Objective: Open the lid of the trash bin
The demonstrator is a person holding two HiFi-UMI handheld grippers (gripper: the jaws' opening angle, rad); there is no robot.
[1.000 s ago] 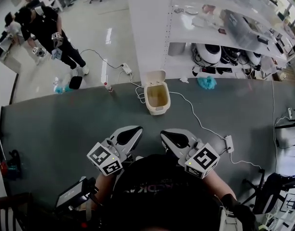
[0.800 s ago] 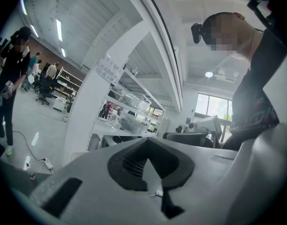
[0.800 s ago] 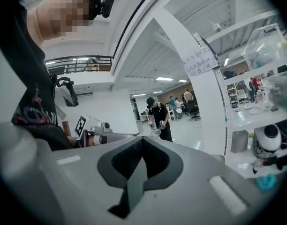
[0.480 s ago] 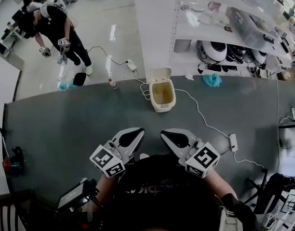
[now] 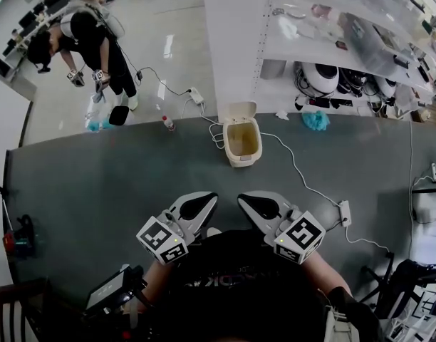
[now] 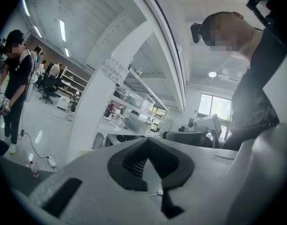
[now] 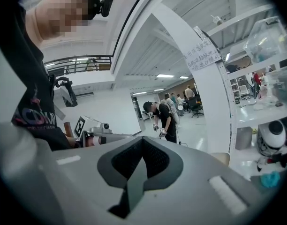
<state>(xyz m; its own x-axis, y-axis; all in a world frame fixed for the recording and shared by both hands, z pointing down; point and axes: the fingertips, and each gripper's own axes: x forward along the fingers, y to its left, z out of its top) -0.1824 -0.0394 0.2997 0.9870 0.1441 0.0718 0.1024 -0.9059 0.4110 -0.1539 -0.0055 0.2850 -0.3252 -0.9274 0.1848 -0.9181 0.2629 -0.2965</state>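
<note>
A small cream trash bin [image 5: 243, 142] stands on the grey floor mat [image 5: 97, 184] at its far edge. Its lid [image 5: 239, 110] is tipped up and back, and the yellowish inside shows. My left gripper [image 5: 202, 204] and right gripper [image 5: 249, 203] are held close to my chest, well short of the bin, tips pointing toward it. Both are shut with nothing between the jaws, as the left gripper view [image 6: 150, 165] and the right gripper view [image 7: 141, 165] also show. A cream edge of the bin [image 7: 222, 157] peeks over the right gripper.
A white cable runs from the bin to a power strip [image 5: 344, 212] at the right. A blue cloth [image 5: 316, 121] and a small bottle [image 5: 166, 123] lie beyond the mat. A white pillar [image 5: 236, 41] and loaded shelves [image 5: 346, 34] stand behind. A person [image 5: 93, 38] bends over at back left.
The head view has shifted a little, so the bin sits slightly further right and up. The person at back left has bent over. Both grippers stay shut near my chest.
</note>
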